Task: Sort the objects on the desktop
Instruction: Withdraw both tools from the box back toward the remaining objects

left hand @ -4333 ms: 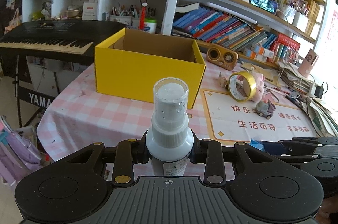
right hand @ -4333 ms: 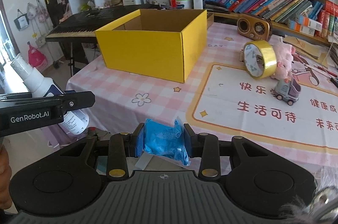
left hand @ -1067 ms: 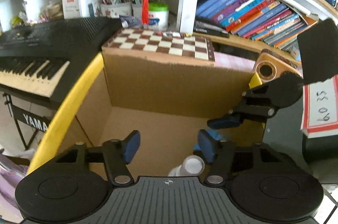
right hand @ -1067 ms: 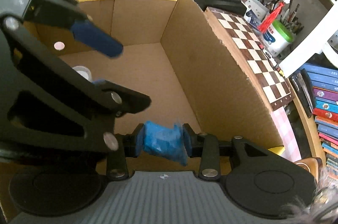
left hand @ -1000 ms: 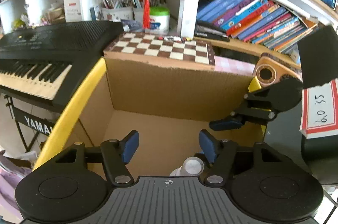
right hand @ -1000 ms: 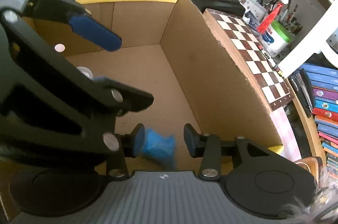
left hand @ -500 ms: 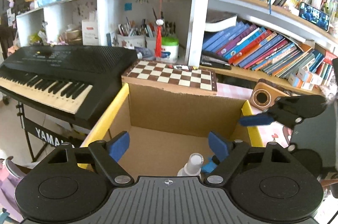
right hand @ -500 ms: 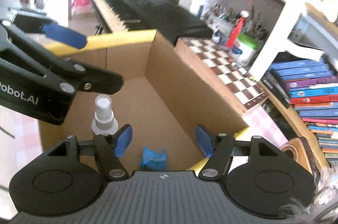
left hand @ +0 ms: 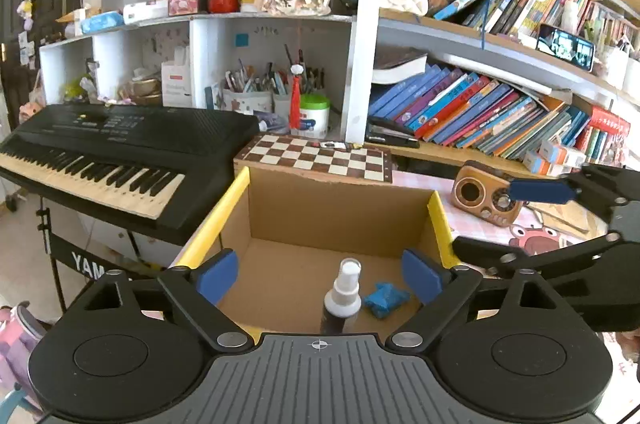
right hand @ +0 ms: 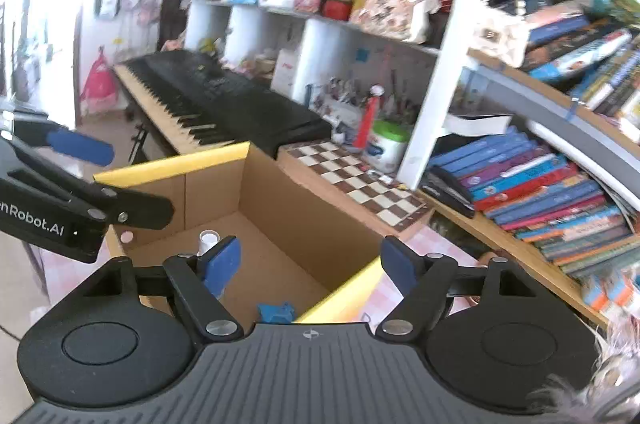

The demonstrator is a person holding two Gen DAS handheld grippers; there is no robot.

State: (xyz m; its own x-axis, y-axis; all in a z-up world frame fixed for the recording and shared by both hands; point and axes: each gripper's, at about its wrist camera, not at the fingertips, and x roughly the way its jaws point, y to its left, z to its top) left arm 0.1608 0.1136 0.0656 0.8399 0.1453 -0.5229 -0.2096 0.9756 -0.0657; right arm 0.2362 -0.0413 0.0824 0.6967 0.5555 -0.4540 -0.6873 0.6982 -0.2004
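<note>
Filling the bottom of each frame, the left gripper [left hand: 319, 276] and right gripper [right hand: 310, 261] are showing matte black ribbed bodies, round discs at both sides, silver screws on angled linkage arms and blue pads. White "Robot.AI" lettering is showing at the right view's left edge.

Matt cardboard box [left hand: 340, 212], yellow-faced

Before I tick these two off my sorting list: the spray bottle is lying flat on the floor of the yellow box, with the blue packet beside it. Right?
Not quite. The spray bottle stands upright on the floor of the yellow box, nozzle up, not lying flat; the left wrist view shows it. The blue packet does lie beside it on the box floor.
</note>
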